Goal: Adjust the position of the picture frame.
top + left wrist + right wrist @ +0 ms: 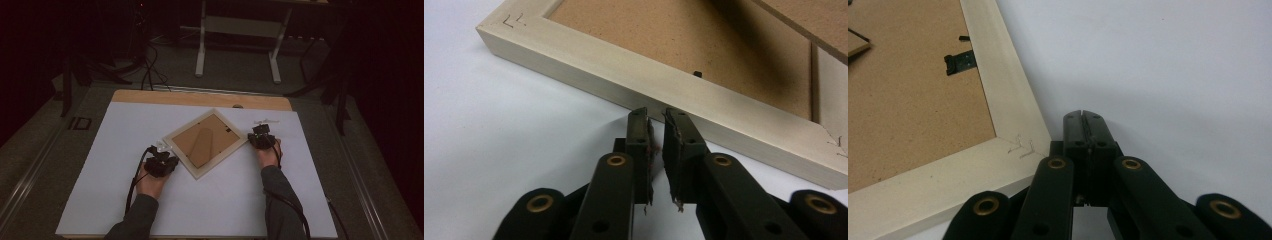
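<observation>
A pale wooden picture frame (220, 138) lies face down on the white sheet (225, 200), turned like a diamond, its brown backing board up. My left gripper (162, 151) is at the frame's lower-left side. In the left gripper view its jaws (656, 116) stand a narrow gap apart with nothing between them, tips right against the frame's side rail (624, 80). My right gripper (261, 132) sits just off the frame's right corner. In the right gripper view it (1083, 115) is shut and empty, beside the corner (1023, 142) and not touching it.
The backing carries a folded-down stand leg (202, 141) and a small black turn clip (960, 62). The sheet covers a wooden table (200, 98). Beyond it are cables and the white legs of a desk (200, 55) on a dark floor.
</observation>
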`<act>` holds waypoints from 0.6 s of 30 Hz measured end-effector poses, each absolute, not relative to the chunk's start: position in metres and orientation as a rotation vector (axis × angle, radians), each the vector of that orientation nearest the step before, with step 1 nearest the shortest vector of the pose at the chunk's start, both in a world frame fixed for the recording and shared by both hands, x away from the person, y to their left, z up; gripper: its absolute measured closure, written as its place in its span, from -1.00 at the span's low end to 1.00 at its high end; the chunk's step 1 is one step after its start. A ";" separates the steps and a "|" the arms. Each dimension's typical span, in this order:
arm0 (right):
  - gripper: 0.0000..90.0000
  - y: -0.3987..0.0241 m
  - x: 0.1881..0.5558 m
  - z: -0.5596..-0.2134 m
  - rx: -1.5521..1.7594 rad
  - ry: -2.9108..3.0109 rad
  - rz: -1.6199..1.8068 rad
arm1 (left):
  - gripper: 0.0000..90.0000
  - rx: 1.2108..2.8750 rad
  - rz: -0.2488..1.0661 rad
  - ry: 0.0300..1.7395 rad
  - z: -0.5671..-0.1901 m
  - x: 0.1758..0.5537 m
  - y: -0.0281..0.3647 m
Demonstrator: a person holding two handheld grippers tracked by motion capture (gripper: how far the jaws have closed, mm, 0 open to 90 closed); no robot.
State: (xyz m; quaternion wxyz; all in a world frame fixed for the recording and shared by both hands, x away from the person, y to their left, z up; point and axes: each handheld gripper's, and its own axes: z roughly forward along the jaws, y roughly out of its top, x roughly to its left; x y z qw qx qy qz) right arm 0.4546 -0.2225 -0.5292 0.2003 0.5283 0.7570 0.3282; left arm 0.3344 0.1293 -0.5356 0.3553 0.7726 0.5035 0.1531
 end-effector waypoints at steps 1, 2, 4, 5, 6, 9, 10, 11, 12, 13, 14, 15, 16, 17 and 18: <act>0.99 -0.222 0.455 -0.529 1.467 2.126 0.910 | 0.89 1.992 0.396 1.306 -0.536 0.335 0.129; 1.00 -0.222 0.455 -0.528 1.461 2.135 0.909 | 0.91 1.992 0.397 1.308 -0.536 0.335 0.129; 1.00 -0.222 0.455 -0.528 1.449 2.153 0.910 | 0.97 1.988 0.398 1.313 -0.536 0.335 0.130; 1.00 -0.222 0.454 -0.528 1.443 2.160 0.911 | 1.00 1.985 0.392 1.317 -0.536 0.336 0.130; 1.00 -0.222 0.454 -0.528 1.437 2.165 0.908 | 1.00 1.982 0.385 1.320 -0.536 0.336 0.131; 1.00 -0.221 0.452 -0.528 1.429 2.176 0.904 | 1.00 1.985 0.382 1.317 -0.536 0.336 0.131; 1.00 -0.221 0.451 -0.528 1.426 2.177 0.905 | 1.00 1.984 0.382 1.318 -0.536 0.336 0.131; 1.00 -0.221 0.450 -0.527 1.423 2.181 0.904 | 1.00 1.983 0.381 1.319 -0.536 0.336 0.131; 1.00 -0.222 0.449 -0.528 1.420 2.183 0.907 | 1.00 1.979 0.381 1.323 -0.536 0.336 0.131; 1.00 -0.222 0.447 -0.528 1.422 2.185 0.913 | 1.00 1.973 0.379 1.326 -0.537 0.336 0.131; 1.00 -0.223 0.446 -0.528 1.420 2.185 0.919 | 1.00 1.967 0.377 1.330 -0.537 0.337 0.131; 1.00 -0.223 0.444 -0.528 1.422 2.186 0.925 | 1.00 1.963 0.376 1.334 -0.537 0.337 0.131; 1.00 -0.223 0.443 -0.528 1.419 2.187 0.927 | 1.00 1.962 0.377 1.336 -0.537 0.337 0.131; 1.00 -0.224 0.442 -0.528 1.420 2.191 0.930 | 1.00 1.959 0.376 1.338 -0.537 0.337 0.130; 1.00 -0.224 0.441 -0.528 1.417 2.192 0.928 | 1.00 1.958 0.376 1.338 -0.537 0.337 0.130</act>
